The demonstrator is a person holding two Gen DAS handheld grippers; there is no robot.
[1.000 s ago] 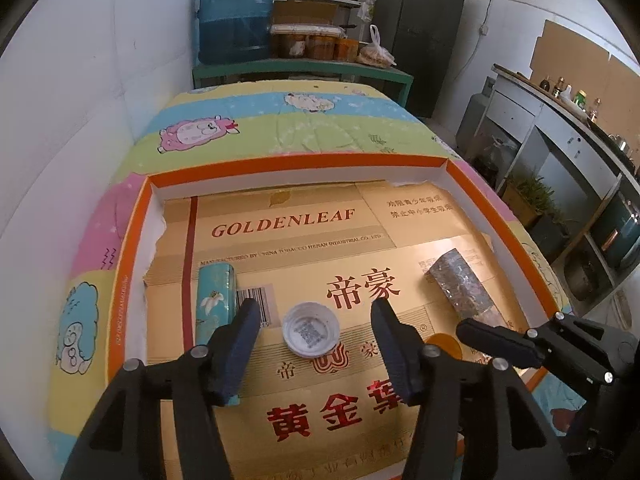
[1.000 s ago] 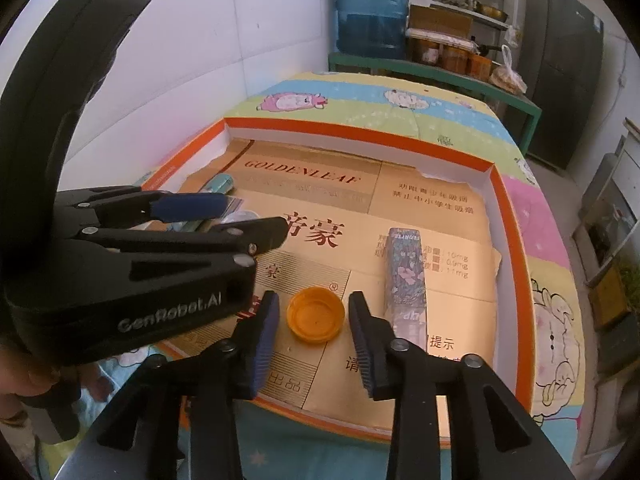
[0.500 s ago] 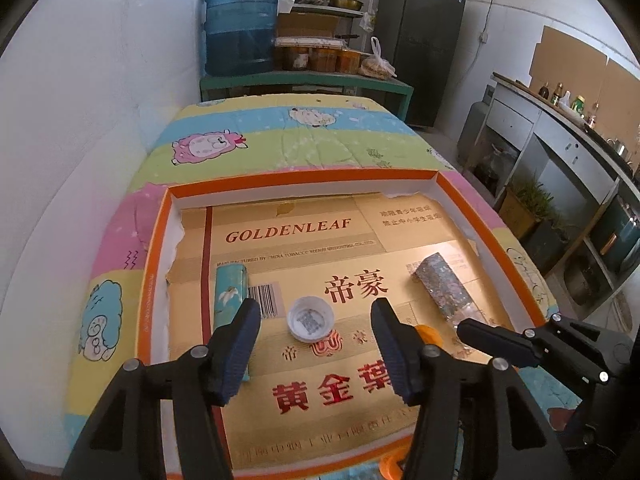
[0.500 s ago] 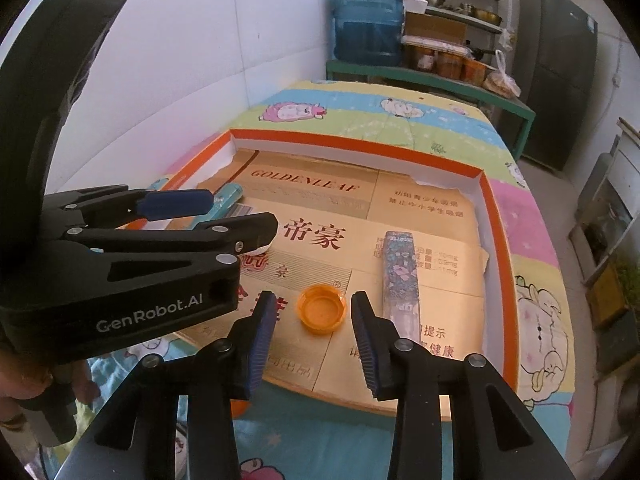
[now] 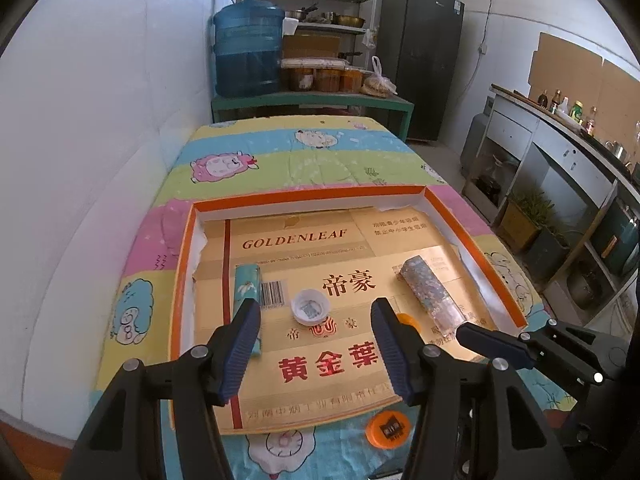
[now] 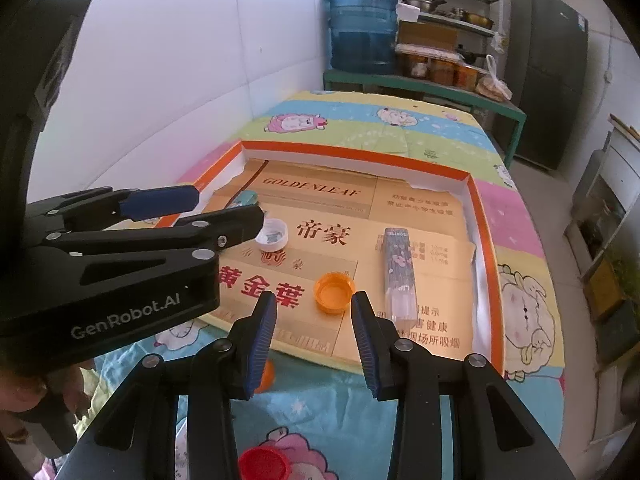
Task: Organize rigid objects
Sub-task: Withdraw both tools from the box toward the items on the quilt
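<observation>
Covering the bed, a cartoon sheet [image 5: 280,160] beneath an orange-rimmed tray [image 5: 304,196]

The tray [image 5: 476,240] is lined with glossy printed cardboard [image 5: 320,360]. The white cap [image 5: 310,307] and the orange cap [image 6: 334,292] look like smooth plastic. The bedsheet [image 5: 300,160] is matt printed cloth. The fingers' blue pads [image 6: 262,340] are ribbed.

Round plastic bottle caps: four — white [image 5: 310,307], two orange [image 6: 334,292] [image 5: 389,429], red [image 6: 265,464]
Long patterned boxes: two — teal [image 5: 247,285], grey floral [image 6: 398,276]
Orange-rimmed cardboard tray [image 5: 304,196]: one
</observation>
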